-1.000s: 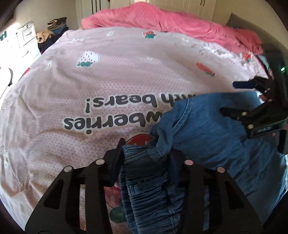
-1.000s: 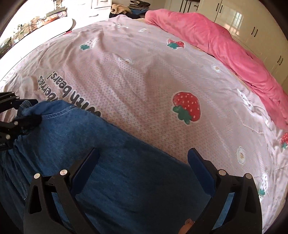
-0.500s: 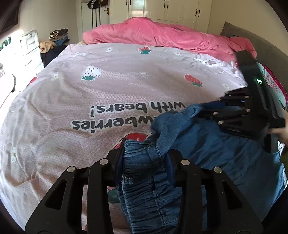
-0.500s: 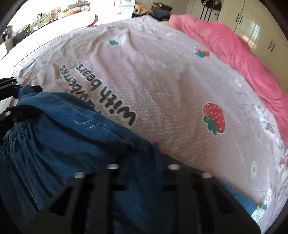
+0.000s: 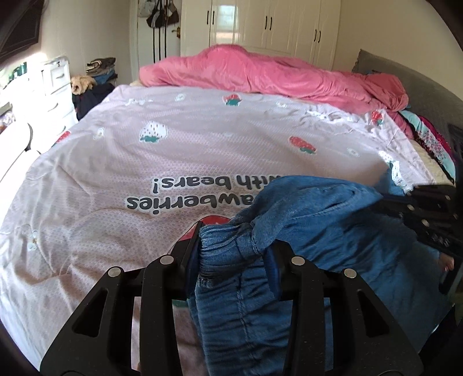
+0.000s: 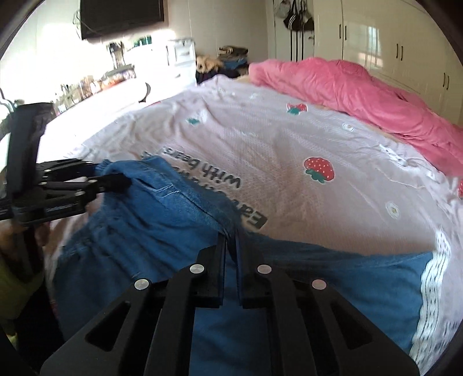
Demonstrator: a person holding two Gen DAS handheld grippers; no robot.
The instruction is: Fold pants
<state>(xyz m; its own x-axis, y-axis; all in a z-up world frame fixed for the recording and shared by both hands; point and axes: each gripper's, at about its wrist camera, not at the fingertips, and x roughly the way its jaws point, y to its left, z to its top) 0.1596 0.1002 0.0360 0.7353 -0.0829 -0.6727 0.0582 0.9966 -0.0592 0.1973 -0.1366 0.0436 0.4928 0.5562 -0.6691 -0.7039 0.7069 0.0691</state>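
Left hand-held gripper, black with two flat fingers, is clamping the gathered elastic waistband of the blue denim pants; its jaws are standing part-way apart with the bunched fabric pressed between them. In the right wrist view the same tool is reaching in from the left edge, its tips biting the raised corner of the waistband.

Right hand-held gripper is pinching a fold along the upper edge of the denim, jaws drawn almost together with only a thin ridge of cloth between the pads. From the left wrist view this tool is showing at the right edge, partly hidden behind the lifted fabric.

The pants are lying on the near part of the bed, draped over the pale pink quilt printed with strawberries and dark lettering; the stretch between the two grips is being held up off the quilt. One leg is trailing toward the right, ending in a white lace-trimmed hem.

A rumpled bright pink blanket is lying along the far side of the bed. White wardrobe doors are standing behind it.
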